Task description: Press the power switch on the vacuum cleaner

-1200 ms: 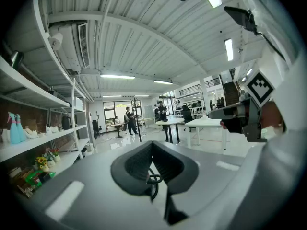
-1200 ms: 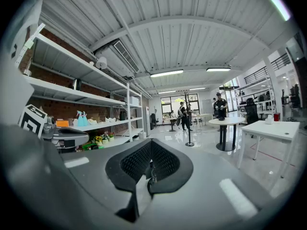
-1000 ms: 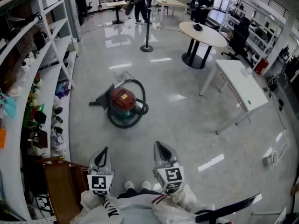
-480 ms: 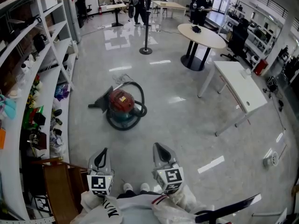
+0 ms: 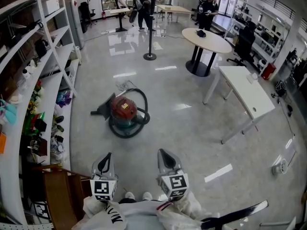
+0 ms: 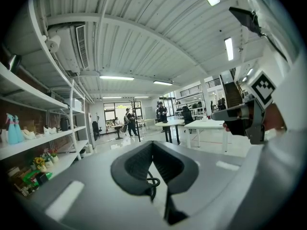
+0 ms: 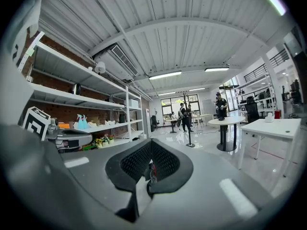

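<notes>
A glossy grey floor (image 5: 192, 128) runs between shelves (image 5: 48, 80) on the left and white tables further off on the right. The vacuum cleaner (image 5: 123, 108) sits on the floor, well apart from both grippers. It has a round red body on a teal base, and a black hose (image 5: 145, 115) loops around it. Its black nozzle (image 5: 99, 111) points left, so its long axis lies left to right. The left gripper (image 5: 104, 163) and right gripper (image 5: 165, 156) hover near the person, each with its fingers (image 6: 130, 166) together and nothing between them.

head view: high, steeply down | gripper views: low, forward, tilted up | shared: shelves (image 5: 61, 51), round table (image 5: 206, 35)
</notes>
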{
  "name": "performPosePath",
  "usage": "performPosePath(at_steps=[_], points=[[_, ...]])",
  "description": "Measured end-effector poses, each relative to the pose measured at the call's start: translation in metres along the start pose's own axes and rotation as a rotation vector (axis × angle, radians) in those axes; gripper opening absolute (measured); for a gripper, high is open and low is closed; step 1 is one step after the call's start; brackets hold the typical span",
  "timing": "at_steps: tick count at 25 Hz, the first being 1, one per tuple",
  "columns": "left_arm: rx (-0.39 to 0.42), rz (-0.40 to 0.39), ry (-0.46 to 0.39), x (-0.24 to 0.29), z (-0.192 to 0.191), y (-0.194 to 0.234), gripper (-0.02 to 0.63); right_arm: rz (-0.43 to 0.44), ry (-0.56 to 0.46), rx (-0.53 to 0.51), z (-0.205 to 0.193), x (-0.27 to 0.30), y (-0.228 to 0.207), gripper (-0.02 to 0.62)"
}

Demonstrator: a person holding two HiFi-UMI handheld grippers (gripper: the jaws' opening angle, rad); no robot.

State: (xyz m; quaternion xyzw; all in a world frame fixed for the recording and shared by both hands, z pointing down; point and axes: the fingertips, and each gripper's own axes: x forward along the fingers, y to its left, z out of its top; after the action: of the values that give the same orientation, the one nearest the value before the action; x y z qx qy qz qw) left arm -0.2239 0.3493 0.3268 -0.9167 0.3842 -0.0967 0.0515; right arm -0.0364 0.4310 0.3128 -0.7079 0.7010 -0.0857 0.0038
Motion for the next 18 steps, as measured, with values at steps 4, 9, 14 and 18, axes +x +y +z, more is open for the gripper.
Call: performPosePath(at_steps=[4, 9, 14, 18], points=[[0.012, -0.005, -0.006, 0.006, 0.006, -0.008, 0.000, -0.003, -0.003, 0.008, 0.000, -0.001, -0.010, 0.000], [0.015, 0.004, -0.016, 0.008, 0.009, -0.009, 0.000, -0.002, -0.026, 0.006, 0.000, 0.001, -0.017, 0.000], [0.004, 0.001, -0.027, 0.013, 0.013, -0.011, 0.000, -0.010, -0.023, 0.009, 0.002, 0.001, -0.023, 0.000], [0.001, -0.003, -0.038, 0.018, 0.015, -0.011, 0.000, -0.019, -0.024, 0.003, 0.005, 0.002, -0.026, 0.000]])
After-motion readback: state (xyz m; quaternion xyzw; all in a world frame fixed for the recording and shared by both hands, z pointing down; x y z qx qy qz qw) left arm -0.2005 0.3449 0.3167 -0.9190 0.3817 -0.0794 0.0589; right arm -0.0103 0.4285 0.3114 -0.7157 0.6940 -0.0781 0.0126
